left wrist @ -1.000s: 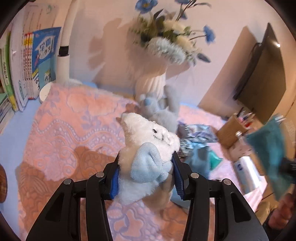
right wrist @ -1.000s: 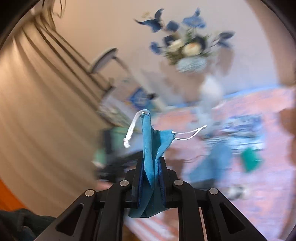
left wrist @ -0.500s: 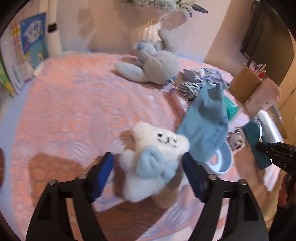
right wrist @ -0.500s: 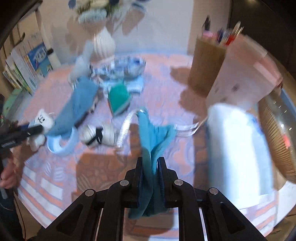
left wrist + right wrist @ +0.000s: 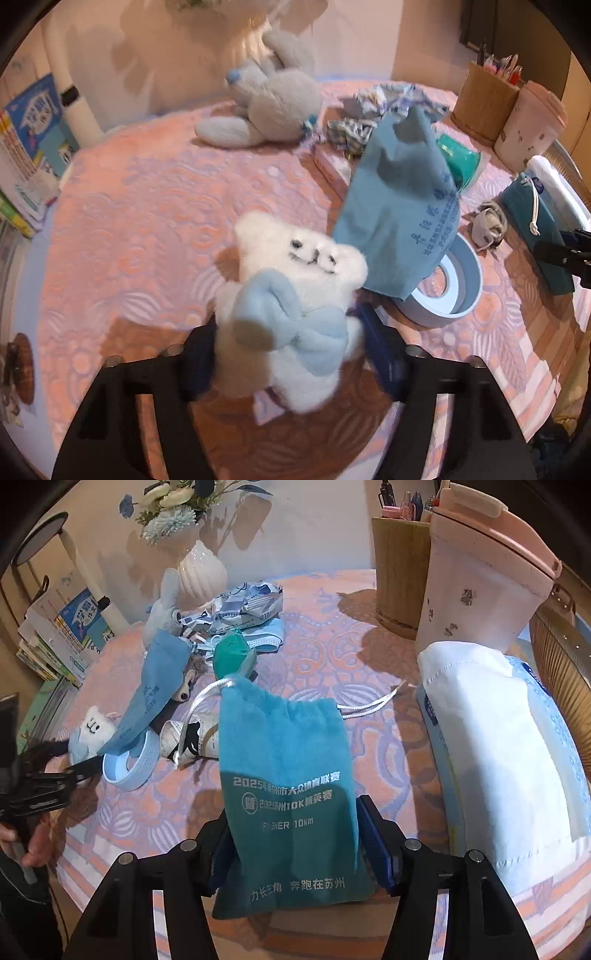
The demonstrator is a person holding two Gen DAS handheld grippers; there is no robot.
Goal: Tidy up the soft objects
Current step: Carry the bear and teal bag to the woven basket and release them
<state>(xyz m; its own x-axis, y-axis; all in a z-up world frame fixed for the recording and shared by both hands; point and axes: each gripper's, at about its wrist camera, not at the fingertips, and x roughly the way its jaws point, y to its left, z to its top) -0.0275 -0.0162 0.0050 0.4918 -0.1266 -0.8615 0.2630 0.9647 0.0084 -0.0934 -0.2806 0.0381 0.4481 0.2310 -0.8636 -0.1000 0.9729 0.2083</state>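
Both toys now down on pink patterned tablecloth (image 5: 147, 221); L gripper (image 5: 288, 354) closing round bear (image 5: 291, 306), R gripper (image 5: 291, 845) opening, pouch (image 5: 288, 775) released.

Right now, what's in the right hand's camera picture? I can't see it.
A teal drawstring pouch lies on the pink patterned tablecloth between the right tongs, whose jaws are opening. Beside it sits a white tissue pack.

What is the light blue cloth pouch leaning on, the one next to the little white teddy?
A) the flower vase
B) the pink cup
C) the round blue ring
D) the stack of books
C: the light blue pouch drapes down with its lower end over the rim of the round blue ring, right beside the white teddy.
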